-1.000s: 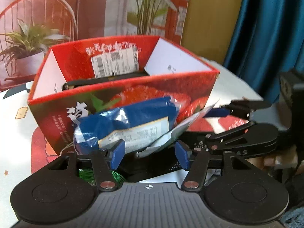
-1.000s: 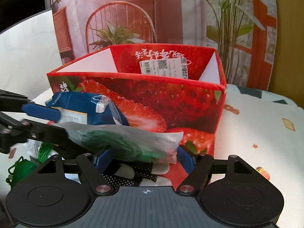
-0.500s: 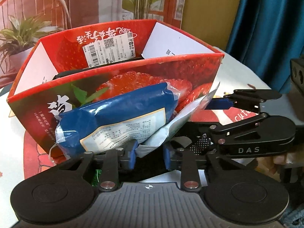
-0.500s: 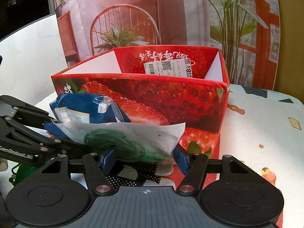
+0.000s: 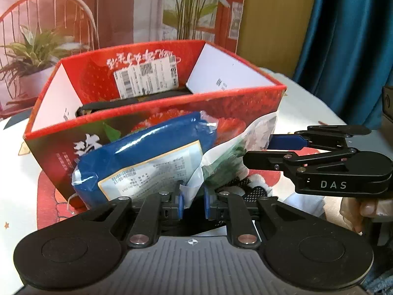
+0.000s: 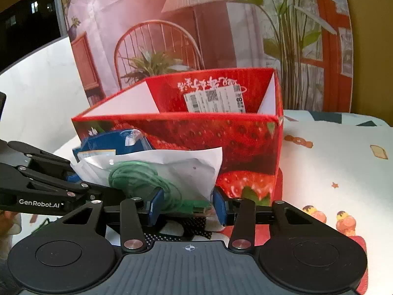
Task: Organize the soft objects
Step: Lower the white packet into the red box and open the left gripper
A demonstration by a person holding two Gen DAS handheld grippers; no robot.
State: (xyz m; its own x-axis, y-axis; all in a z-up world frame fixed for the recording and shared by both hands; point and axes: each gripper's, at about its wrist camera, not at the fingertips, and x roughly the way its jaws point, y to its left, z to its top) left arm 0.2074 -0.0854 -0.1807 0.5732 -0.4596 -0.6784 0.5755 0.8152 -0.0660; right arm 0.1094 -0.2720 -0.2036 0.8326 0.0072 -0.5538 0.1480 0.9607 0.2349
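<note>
Closing on a white corner of plastic, the left claw [image 5: 192, 202] had its jaws nearly together, the flap pinched between the blue pads. That flap seemed to belong to the clear bag of green cord [image 6: 157, 172], though it might be the edge of the blue packet [image 5: 147, 157] lying on top; I could not tell which. The right claw [image 6: 186, 205] was also closing, its jaws about a third apart, straddling the cord bag's lower edge, the pads not clearly pressing yet. Both soft packs leaned against the front wall of the red strawberry box [image 5: 258, 103], still outside it, near the front edge of the tabletop [image 6: 343, 162]. Two risks stood out: a thin-film grip could slip or tear on lifting, and the unheld blue packet could slide off.
</note>
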